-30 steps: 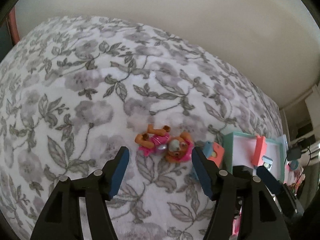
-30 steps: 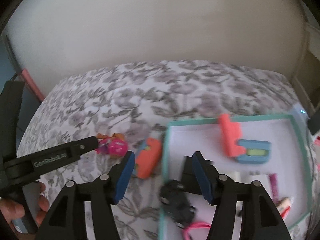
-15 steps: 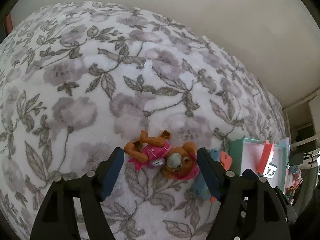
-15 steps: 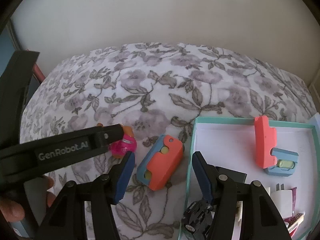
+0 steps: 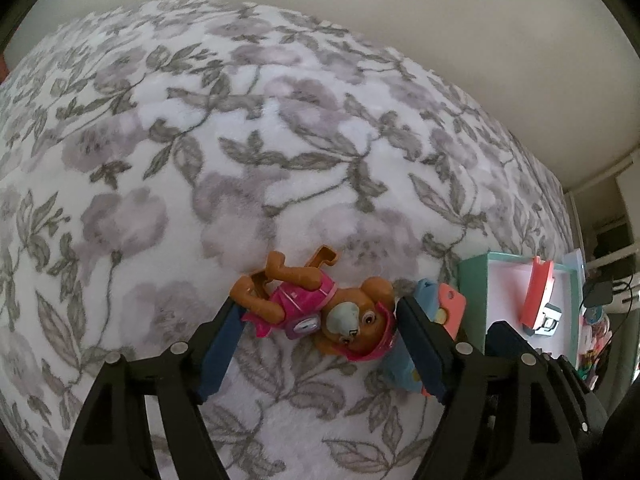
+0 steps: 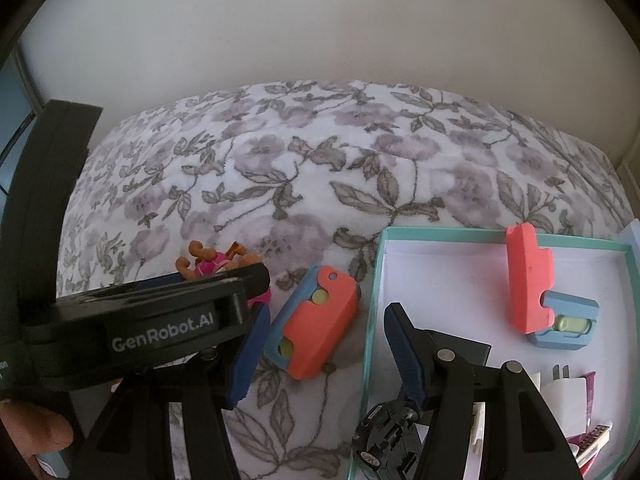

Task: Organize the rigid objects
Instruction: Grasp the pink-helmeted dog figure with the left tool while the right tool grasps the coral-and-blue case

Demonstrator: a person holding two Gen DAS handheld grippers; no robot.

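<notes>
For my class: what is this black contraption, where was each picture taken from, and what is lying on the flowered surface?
There is no robot. A person holds a two-finger gripper in each hand, each carrying a wide-angle camera that looks along its blue-padded fingers. The left gripper's view shows it open around a toy dog lying on the floral blanket. The right gripper's view shows it open and holding nothing, near an orange-and-blue block beside a teal tray. The tray holds a similar block and other small items.
</notes>
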